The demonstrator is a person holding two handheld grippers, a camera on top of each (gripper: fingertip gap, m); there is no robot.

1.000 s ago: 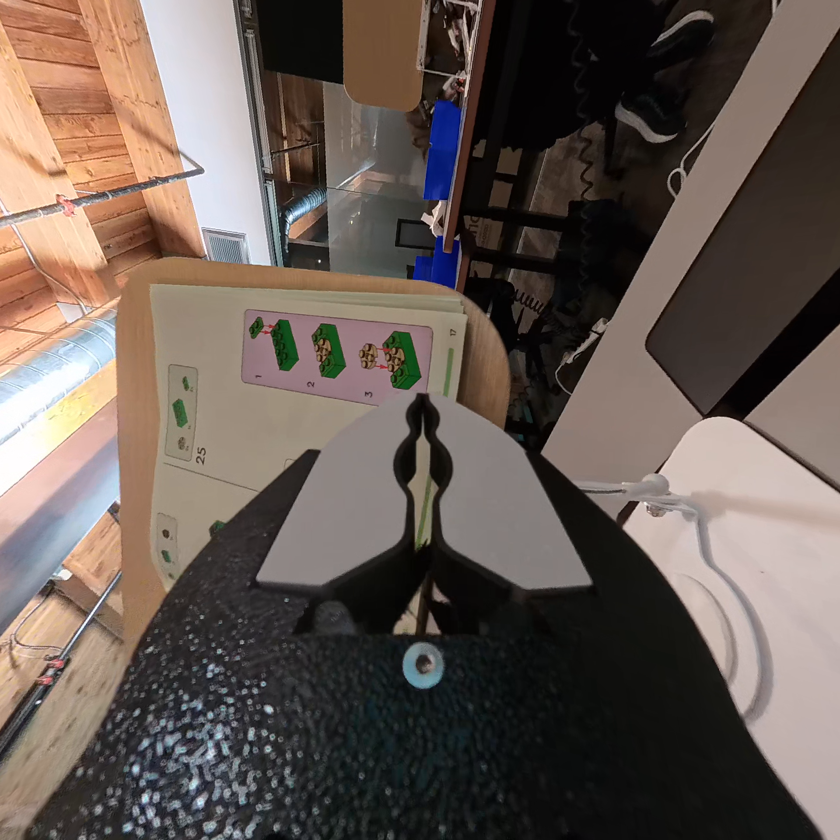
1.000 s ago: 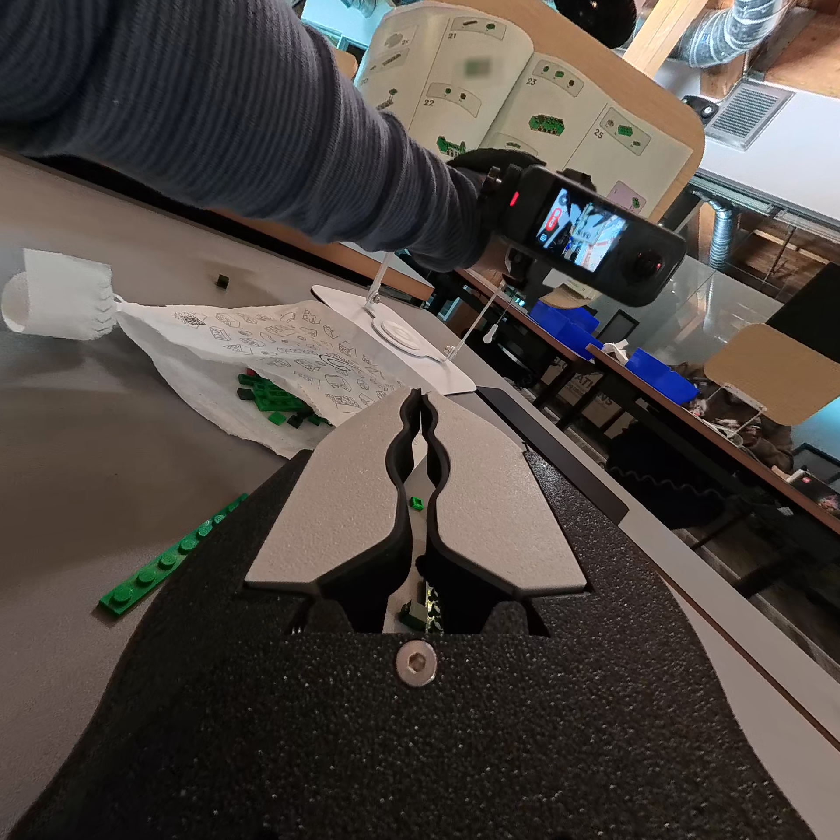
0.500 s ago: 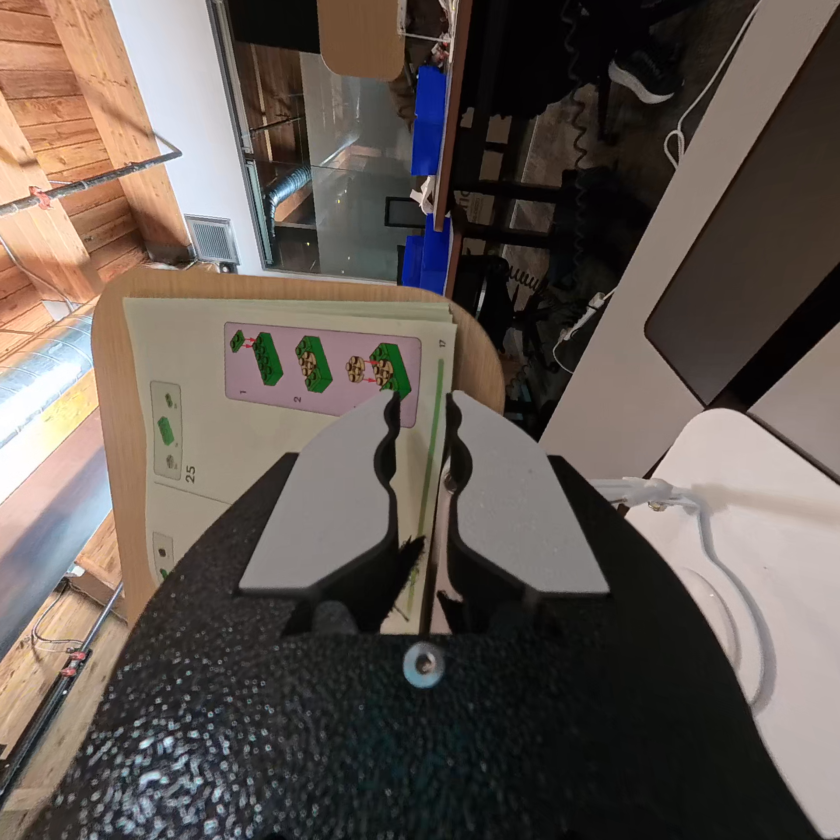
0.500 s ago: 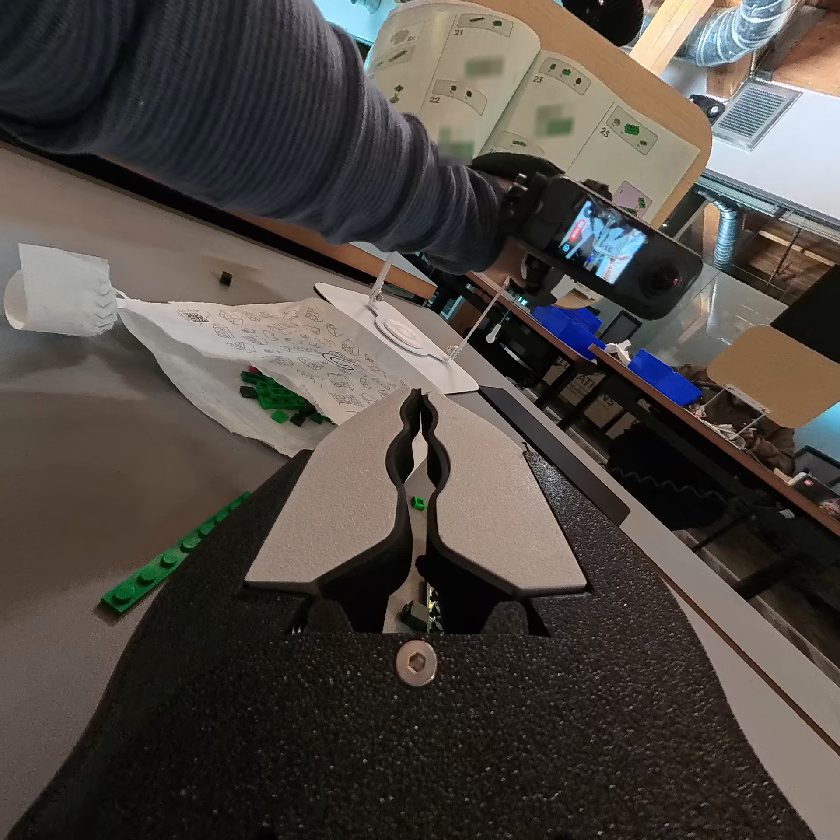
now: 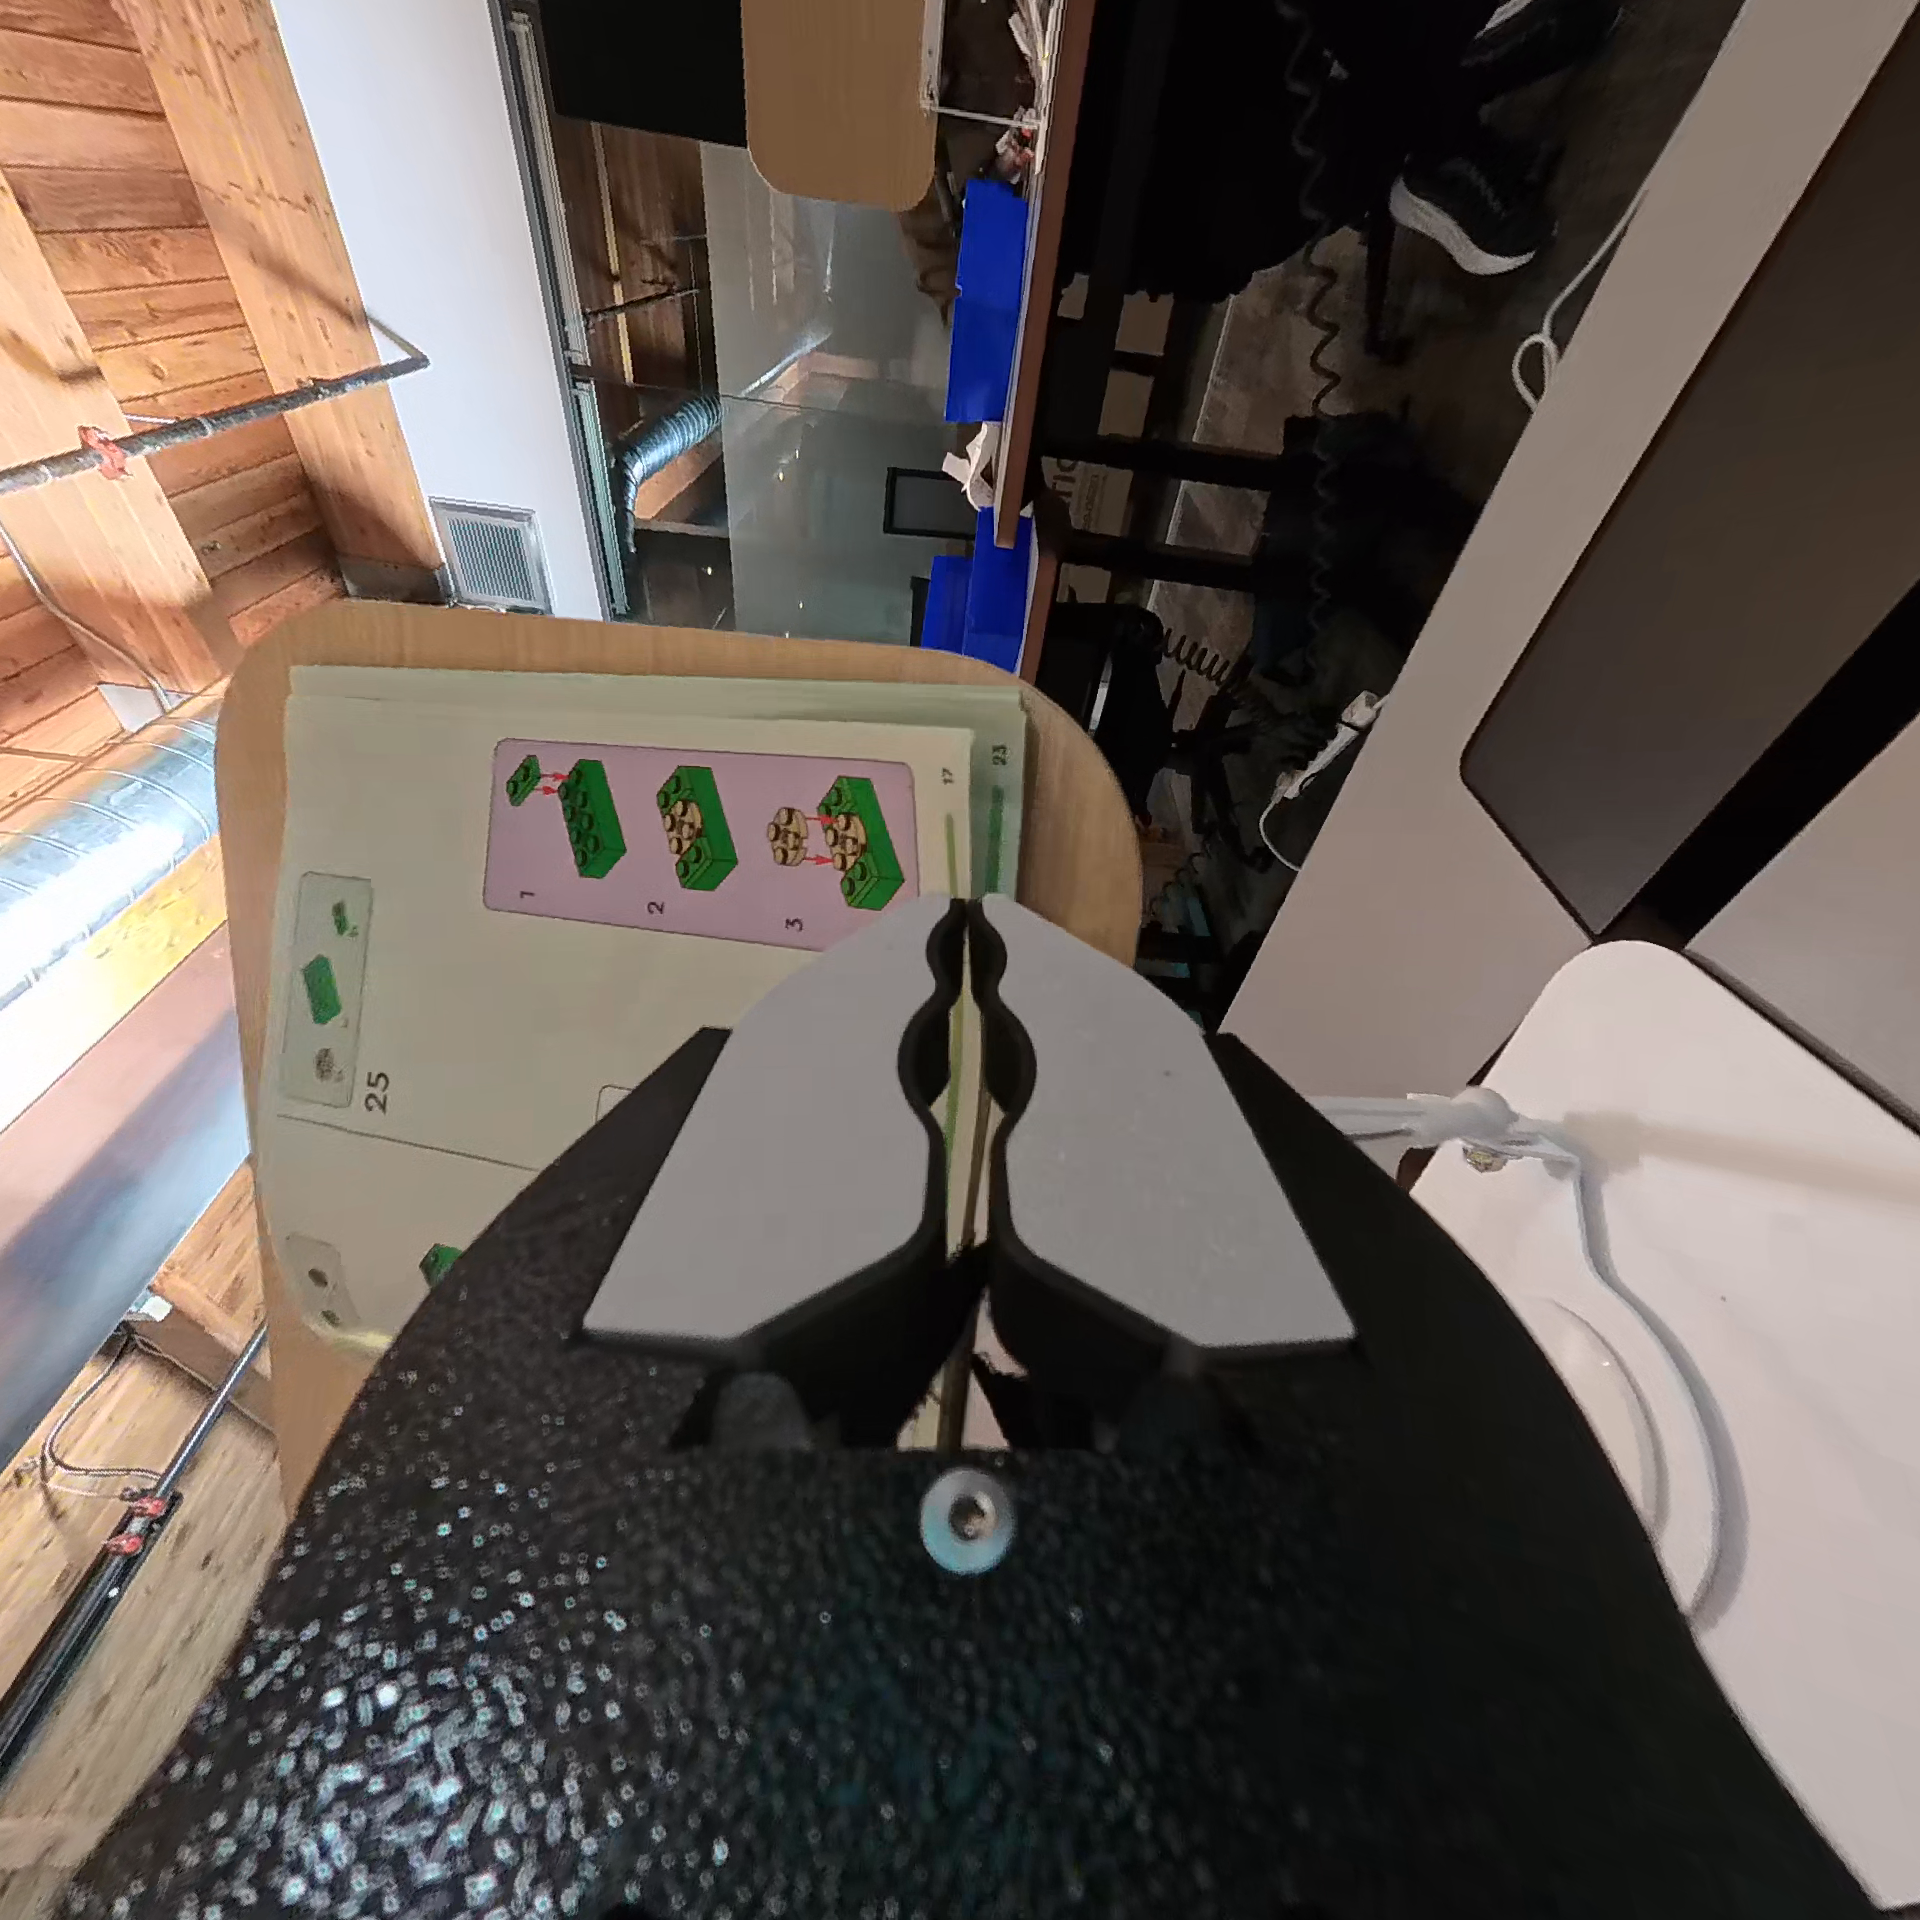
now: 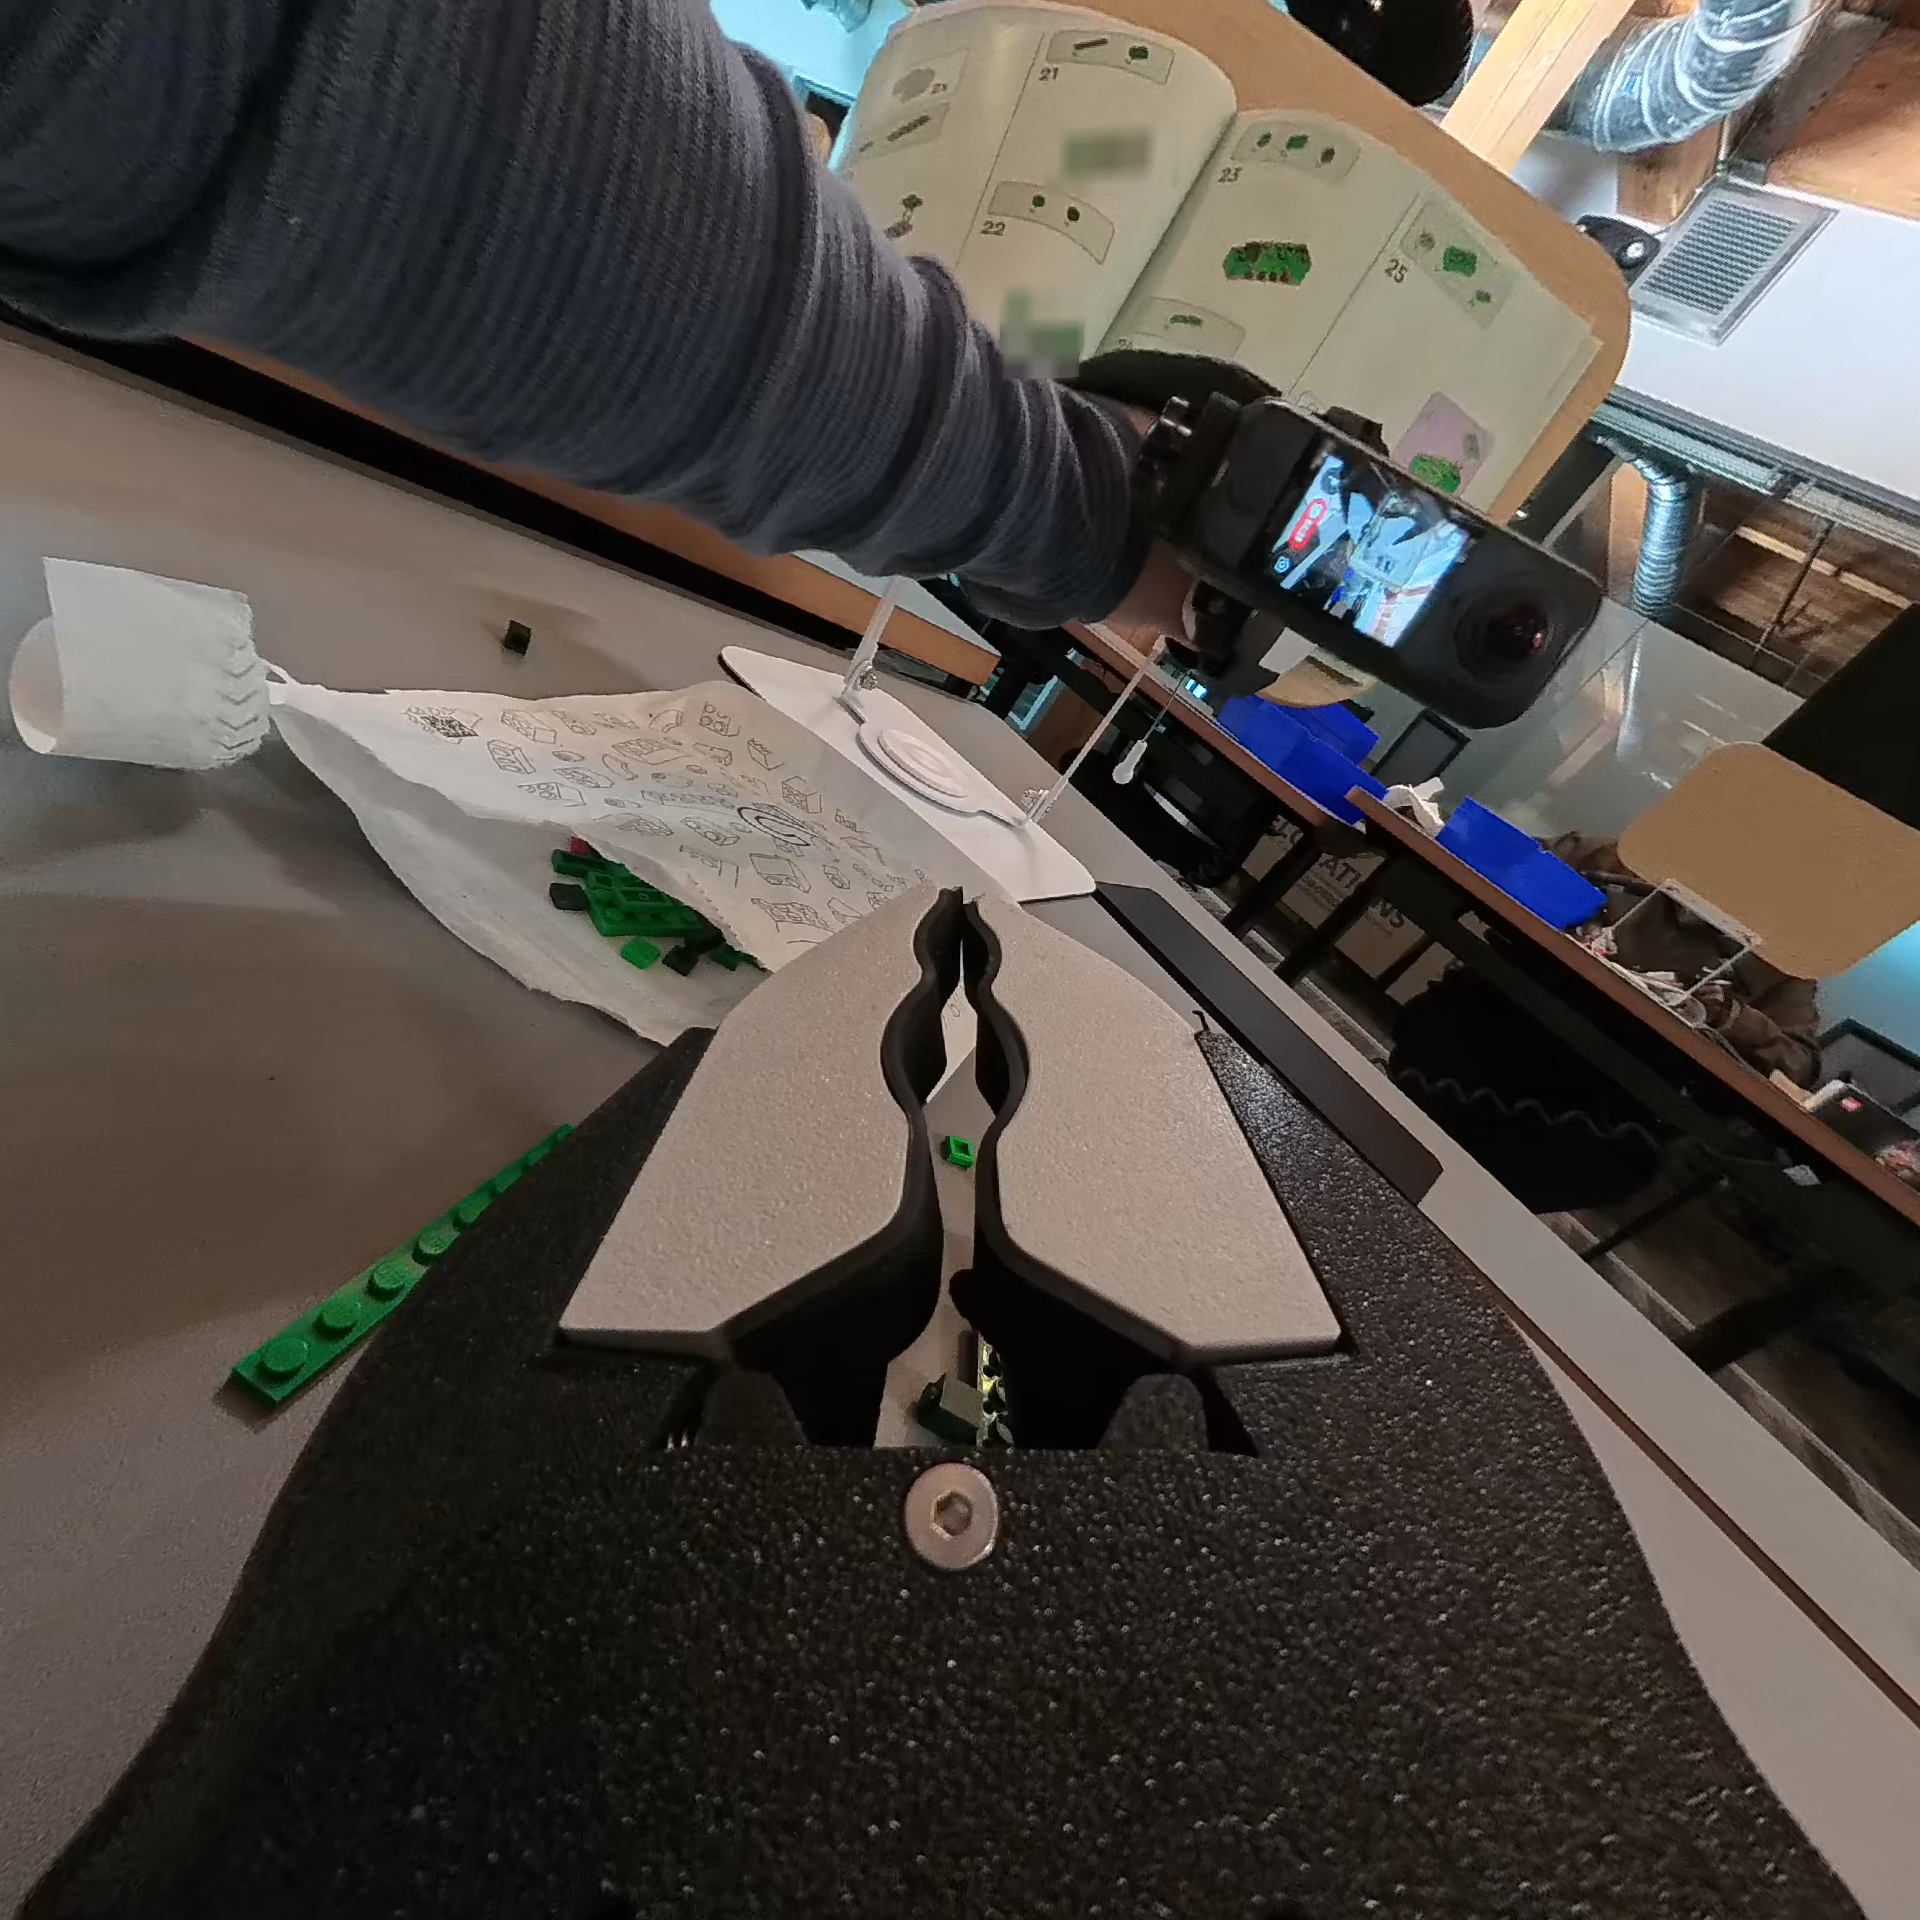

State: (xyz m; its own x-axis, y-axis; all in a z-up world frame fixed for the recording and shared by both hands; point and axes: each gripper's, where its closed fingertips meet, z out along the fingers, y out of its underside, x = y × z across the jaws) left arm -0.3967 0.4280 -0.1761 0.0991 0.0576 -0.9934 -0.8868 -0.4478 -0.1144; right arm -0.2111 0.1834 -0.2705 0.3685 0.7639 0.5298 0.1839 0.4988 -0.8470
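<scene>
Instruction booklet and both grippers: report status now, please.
Left gripper shut on booklet page. Right gripper shut, empty, over grey table. Long green plate beside it.

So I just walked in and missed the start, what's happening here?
A person holds a gripper in each hand. The left gripper is shut on the edge of a page of the booklet propped on a wooden stand. The right gripper is shut and empty over the table, near a green plate and a paper bag spilling green bricks.

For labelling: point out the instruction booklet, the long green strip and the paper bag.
instruction booklet (image 5: 623,1039), left wrist view, open page.
long green strip (image 6: 343,1314), right wrist view, studded top.
paper bag (image 6: 644,779), right wrist view, printed side.
</scene>
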